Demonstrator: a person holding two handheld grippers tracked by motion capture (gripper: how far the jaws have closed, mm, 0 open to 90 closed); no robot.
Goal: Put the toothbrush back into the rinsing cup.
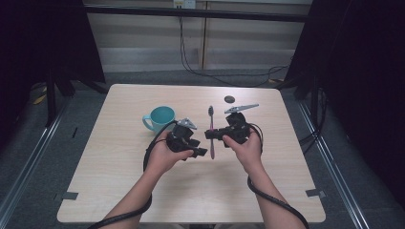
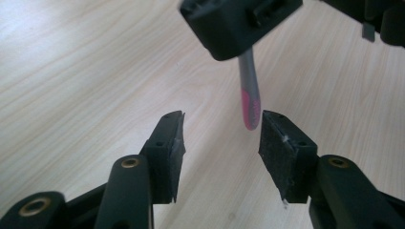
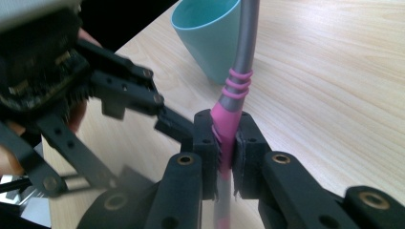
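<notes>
Wooden table (image 1: 119, 191), gripper-held toothbrush (image 1: 211, 129)

The toothbrush (image 3: 228, 119) is grey along its handle, with a bright pink grip and pink rings. The mug (image 1: 159, 118) to its left is plain teal. Both grippers are black, the left gripper (image 2: 219, 138) and right gripper (image 3: 224, 148) alike, with brass-coloured pivots. The table (image 1: 119, 181) shows pale wood grain. A small dark disc (image 1: 229, 99) lies on the far side.
</notes>
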